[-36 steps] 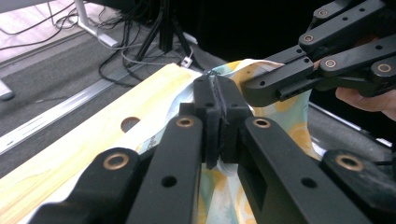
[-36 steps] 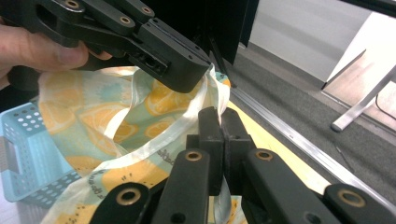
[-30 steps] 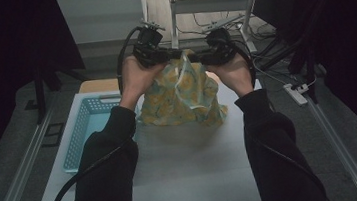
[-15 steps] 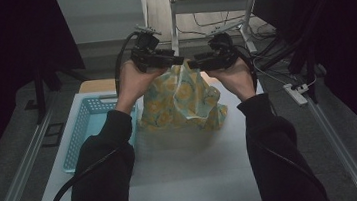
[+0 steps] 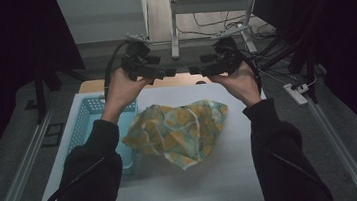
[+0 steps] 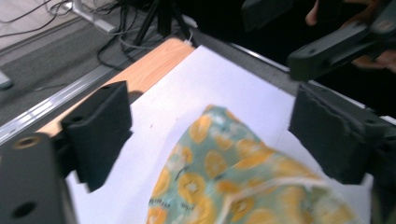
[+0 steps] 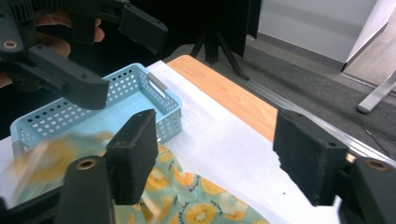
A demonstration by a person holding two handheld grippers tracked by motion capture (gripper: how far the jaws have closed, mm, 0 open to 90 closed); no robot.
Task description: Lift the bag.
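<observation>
With both grippers' fingers point(image 6: 98, 135) just opened wide and nothing held, the fruit-print cloth point(image 5: 179, 130) lies crumpled beside the blue basket point(image 5: 86, 123), where a fold could be snagged.

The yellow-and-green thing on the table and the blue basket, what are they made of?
The patterned cloth looks like thin woven fabric, matte, printed with orange fruit slices: it lies crumpled in soft folds. The blue basket looks like moulded plastic, smooth and slightly shiny, its stiff walls pierced by even rows of small holes. Both are judged by look alone.
</observation>
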